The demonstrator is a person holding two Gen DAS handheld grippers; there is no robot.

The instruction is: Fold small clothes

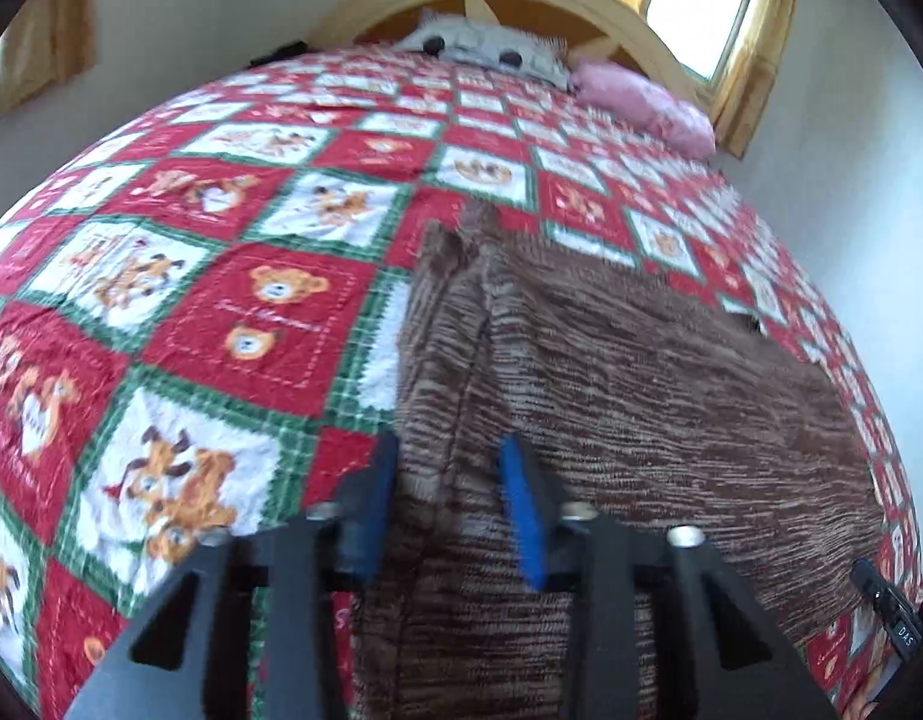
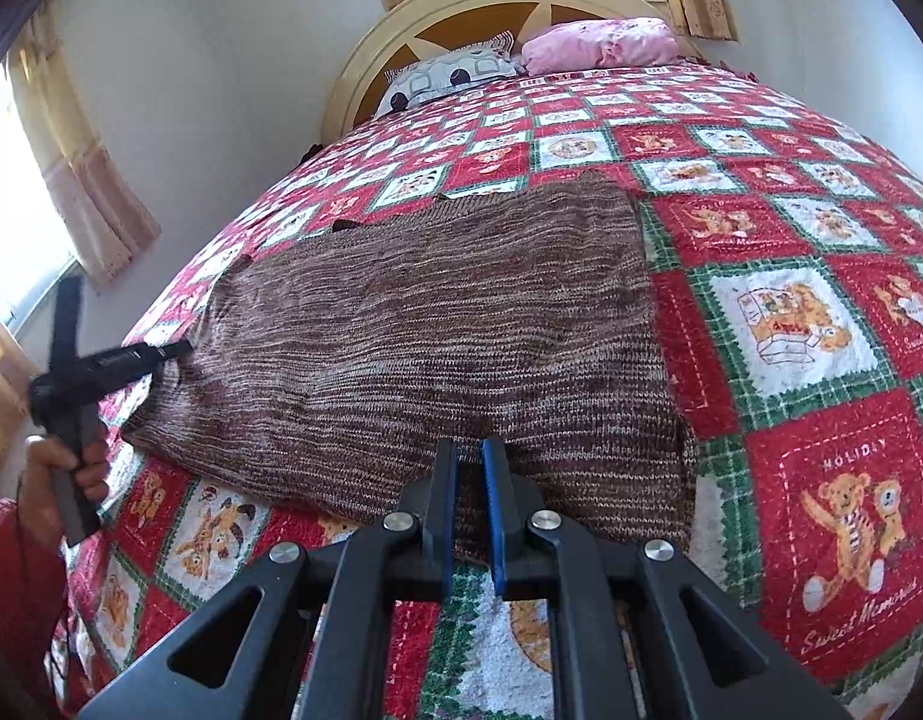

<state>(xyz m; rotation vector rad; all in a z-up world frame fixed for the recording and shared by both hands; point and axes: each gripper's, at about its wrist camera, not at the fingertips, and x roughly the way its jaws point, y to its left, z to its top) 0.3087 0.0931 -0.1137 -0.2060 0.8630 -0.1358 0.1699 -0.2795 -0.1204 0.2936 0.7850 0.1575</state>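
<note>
A brown knitted garment (image 2: 437,324) lies flat on the bed, partly folded. In the left wrist view it (image 1: 641,372) fills the lower right. My left gripper (image 1: 452,456) is open, its blue-padded fingers on either side of a raised fold at the garment's left edge. It also shows in the right wrist view (image 2: 161,351) touching that left edge. My right gripper (image 2: 469,462) has its jaws nearly together on the garment's near edge, with a thin strip of knit between the pads.
The bed is covered by a red, green and white teddy-bear quilt (image 2: 809,312). A patterned pillow (image 2: 449,75) and a pink pillow (image 2: 599,45) lie by the cream headboard (image 2: 461,6). Curtained windows are at the left and behind the headboard.
</note>
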